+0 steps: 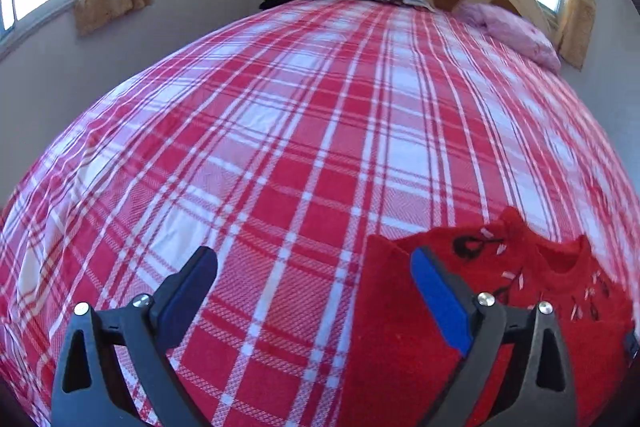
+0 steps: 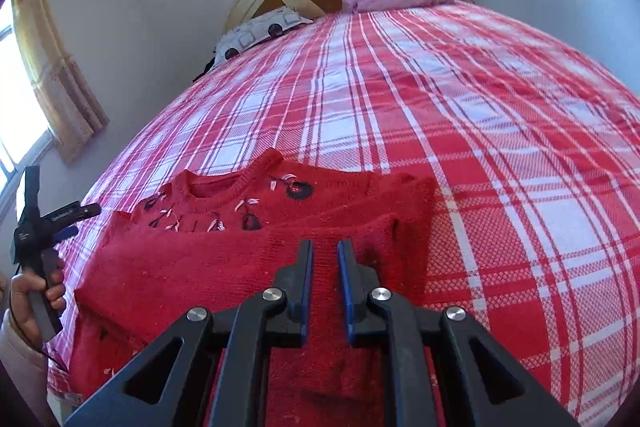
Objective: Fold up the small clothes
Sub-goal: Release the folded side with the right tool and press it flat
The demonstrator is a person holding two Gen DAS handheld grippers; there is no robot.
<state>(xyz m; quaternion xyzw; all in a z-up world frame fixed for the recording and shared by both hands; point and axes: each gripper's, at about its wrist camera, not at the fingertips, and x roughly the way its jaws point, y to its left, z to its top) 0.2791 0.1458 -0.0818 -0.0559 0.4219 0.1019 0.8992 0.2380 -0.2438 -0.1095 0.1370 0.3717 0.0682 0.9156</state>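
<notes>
A small red sweater (image 2: 248, 267) is seen spread near the foot of a plaid-covered bed (image 2: 500, 131), its embroidered neckline toward the headboard, one side seemingly turned in. The right gripper (image 2: 325, 267) is held over it, jaws nearly closed on nothing. The left gripper (image 1: 314, 279) is poised wide open beside the garment, empty. Folding is judged barely begun.

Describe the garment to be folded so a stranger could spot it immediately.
Start at the bed with the red-and-white plaid cover. At its near end lies a red knit sweater, spread flat. Its solid red and the dark flowers with pale leaves stitched around the neckline set it apart.
</notes>
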